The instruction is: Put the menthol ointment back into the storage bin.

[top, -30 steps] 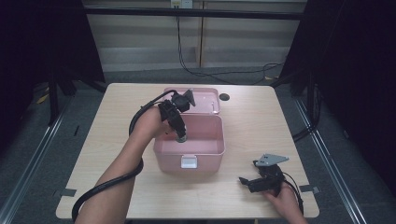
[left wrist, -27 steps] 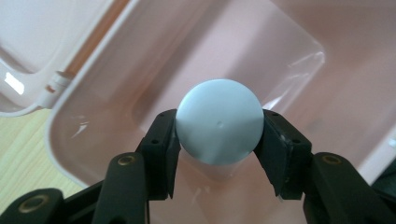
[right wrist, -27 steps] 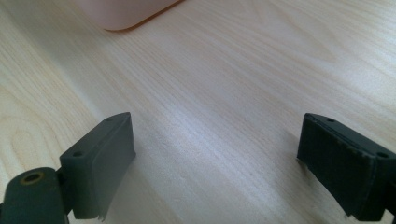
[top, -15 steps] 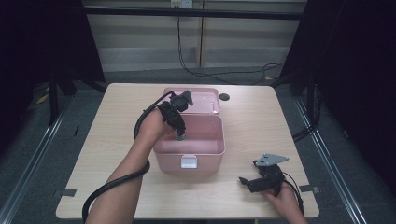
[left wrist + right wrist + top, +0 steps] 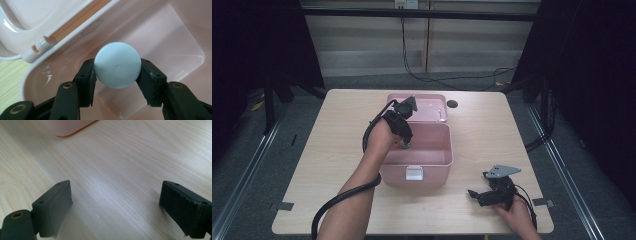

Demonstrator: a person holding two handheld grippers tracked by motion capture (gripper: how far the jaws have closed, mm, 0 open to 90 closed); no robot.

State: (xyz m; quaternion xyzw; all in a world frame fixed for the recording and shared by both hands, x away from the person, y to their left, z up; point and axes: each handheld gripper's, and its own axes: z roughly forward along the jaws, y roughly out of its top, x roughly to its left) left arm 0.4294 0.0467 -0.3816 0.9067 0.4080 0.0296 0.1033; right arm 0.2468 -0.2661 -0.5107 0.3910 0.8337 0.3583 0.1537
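One pale blue ball (image 5: 117, 65) clamped between left gripper (image 5: 117, 75) pads, inside the open pink box (image 5: 439, 155) near its hinged lid (image 5: 427, 107); round, no long axis or pointing direction. Right gripper (image 5: 484, 196) spread wide, nothing held, right of box.

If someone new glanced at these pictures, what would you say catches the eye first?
Most striking is the pale blue ball clamped between the left gripper's black jaws, held over the inside of the open pink box at the table's middle. Its lid lies flat behind it. Near the table's front right corner, the right gripper rests with jaws wide apart, holding nothing.
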